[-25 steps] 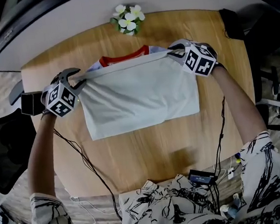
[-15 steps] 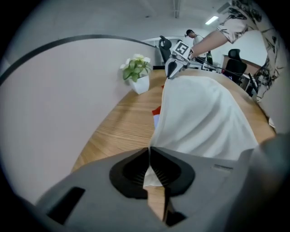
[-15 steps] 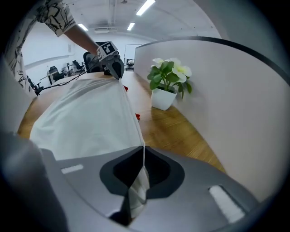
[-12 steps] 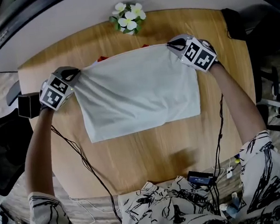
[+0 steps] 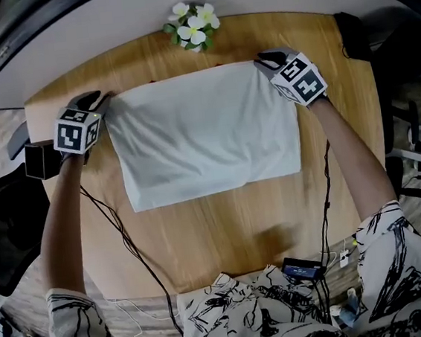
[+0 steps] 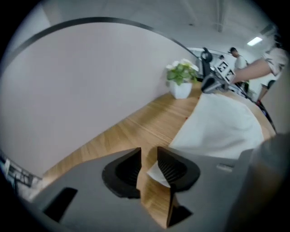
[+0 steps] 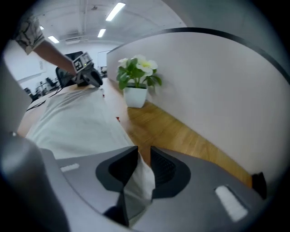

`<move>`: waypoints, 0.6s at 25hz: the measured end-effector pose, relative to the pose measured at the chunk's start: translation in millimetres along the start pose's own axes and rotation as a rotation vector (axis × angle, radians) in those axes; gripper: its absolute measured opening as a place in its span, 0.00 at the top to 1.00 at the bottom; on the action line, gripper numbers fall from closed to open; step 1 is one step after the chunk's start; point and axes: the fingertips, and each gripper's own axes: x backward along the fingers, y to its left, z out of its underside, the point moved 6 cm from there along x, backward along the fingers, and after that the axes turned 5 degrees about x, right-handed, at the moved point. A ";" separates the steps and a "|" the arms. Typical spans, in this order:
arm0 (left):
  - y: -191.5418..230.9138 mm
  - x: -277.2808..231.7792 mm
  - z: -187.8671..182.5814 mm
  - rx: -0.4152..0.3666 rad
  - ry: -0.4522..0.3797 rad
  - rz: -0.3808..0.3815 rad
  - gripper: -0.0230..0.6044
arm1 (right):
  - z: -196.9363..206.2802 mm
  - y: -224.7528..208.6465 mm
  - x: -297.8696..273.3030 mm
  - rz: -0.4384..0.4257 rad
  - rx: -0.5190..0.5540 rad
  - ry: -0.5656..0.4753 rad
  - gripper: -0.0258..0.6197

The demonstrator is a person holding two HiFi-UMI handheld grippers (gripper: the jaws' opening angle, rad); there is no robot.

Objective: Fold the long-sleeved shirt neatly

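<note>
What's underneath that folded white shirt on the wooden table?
Only the round wooden table shows around the folded white shirt. Its lower layers and the tabletop beneath are covered.

White shirt (image 5: 205,131) folded flat on wooden table (image 5: 224,230); flowers (image 5: 193,25) at far edge; black device (image 5: 305,268) at near edge.

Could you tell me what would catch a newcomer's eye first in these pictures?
The white shirt, folded into a rectangle, lies in the middle of the round wooden table. The left gripper and right gripper sit at its two far corners; their fingers have just been opening, and cloth lies loose between the right one's. A small pot of white flowers stands at the table's far edge.
</note>
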 end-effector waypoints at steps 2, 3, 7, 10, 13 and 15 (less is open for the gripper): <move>13.6 15.2 -3.0 0.063 -0.072 -0.134 0.77 | 2.2 -12.9 10.7 0.104 -0.090 -0.034 0.77; 15.6 25.0 -5.8 0.047 -0.109 -0.185 0.78 | 3.4 -19.7 19.5 0.154 -0.124 -0.057 0.79; -5.1 55.9 5.4 -0.016 -0.214 -0.163 0.74 | 9.7 -19.5 60.0 0.226 -0.189 -0.147 0.75; -34.3 79.3 33.6 0.016 -0.253 -0.094 0.72 | 12.4 5.3 90.1 0.212 -0.199 -0.211 0.72; -75.9 108.0 60.5 0.021 -0.274 -0.026 0.72 | 22.2 37.7 119.2 0.192 -0.201 -0.235 0.68; -103.4 122.8 83.8 0.036 -0.263 0.006 0.72 | 37.8 62.9 137.1 0.170 -0.252 -0.242 0.68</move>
